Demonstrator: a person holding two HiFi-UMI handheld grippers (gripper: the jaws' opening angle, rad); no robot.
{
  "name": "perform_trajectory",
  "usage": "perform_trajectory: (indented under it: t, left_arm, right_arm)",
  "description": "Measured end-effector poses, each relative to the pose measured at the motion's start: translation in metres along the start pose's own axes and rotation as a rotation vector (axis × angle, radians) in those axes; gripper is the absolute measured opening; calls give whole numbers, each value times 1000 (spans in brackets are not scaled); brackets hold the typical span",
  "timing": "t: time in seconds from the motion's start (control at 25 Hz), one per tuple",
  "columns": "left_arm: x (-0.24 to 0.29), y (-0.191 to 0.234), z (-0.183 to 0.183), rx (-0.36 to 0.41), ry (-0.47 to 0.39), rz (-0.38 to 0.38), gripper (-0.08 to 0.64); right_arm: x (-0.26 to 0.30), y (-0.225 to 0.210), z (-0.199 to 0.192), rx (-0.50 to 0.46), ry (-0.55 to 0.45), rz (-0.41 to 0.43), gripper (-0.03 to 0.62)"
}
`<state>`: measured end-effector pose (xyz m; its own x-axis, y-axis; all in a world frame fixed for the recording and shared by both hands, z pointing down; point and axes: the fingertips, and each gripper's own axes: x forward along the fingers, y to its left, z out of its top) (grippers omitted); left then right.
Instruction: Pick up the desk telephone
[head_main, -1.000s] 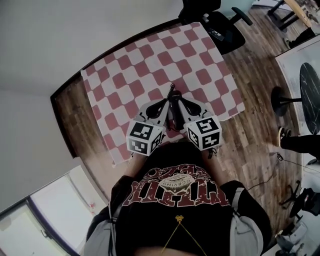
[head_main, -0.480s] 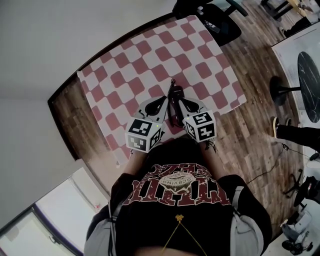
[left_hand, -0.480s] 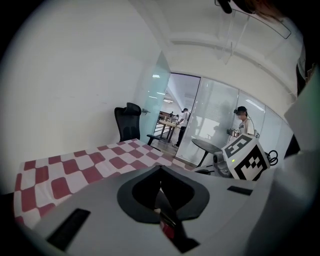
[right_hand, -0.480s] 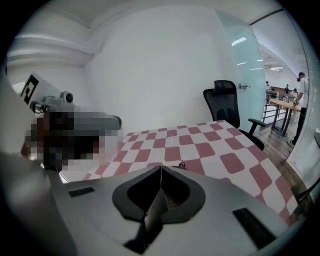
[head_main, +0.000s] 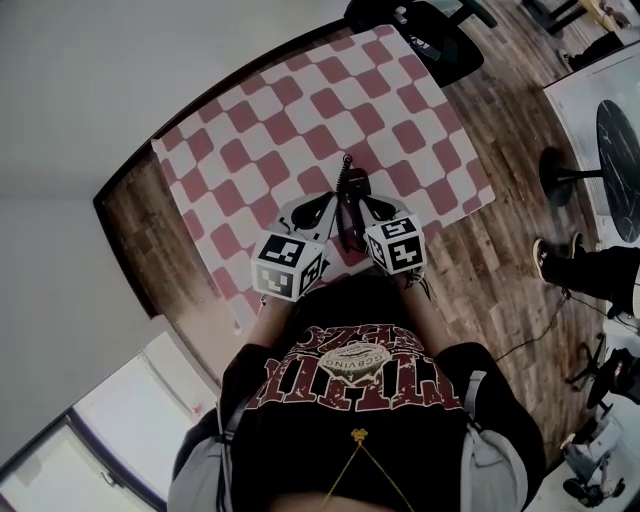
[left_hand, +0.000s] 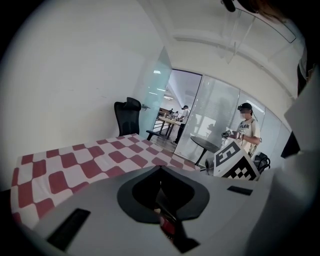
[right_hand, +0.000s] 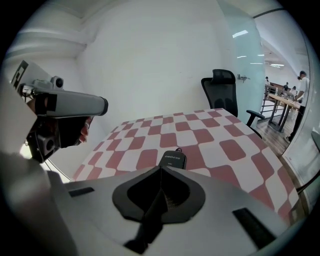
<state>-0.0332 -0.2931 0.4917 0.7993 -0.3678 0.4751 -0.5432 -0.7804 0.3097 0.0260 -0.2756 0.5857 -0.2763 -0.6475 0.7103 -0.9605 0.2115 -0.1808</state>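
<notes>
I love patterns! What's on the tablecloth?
Red and white checks on the tablecloth; head view best.

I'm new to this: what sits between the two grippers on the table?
The black telephone, lying on the checked cloth; the head view shows it between the left gripper and right gripper.

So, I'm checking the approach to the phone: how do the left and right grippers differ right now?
The right gripper sees the phone lying just past its tip in its own view; the left gripper sees checked cloth but no phone. In the head view the left gripper flanks the phone's left side, the right gripper its right. Both have jaws together, no phone between them.
</notes>
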Motion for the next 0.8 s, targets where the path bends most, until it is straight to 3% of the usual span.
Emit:
perform_trajectory:
  t: [0.4,0.48,0.64,0.8]
  left_arm:
    - [3,8,-8,-19,23,-8,8]
    - [4,9,-10,-23,26,-12,8]
    - [4,12,-11,-28,31,-14,8]
    - [4,16,-13,-38,34,-10,8]
  right_arm:
    - [10,-1,-7,-9,25,-40,32]
    - [13,-1,-8,-5,34,-47,128]
    - [18,-3,-13,-14,59,-79,237]
    - [26,-5,-19,-6,82,-83,268]
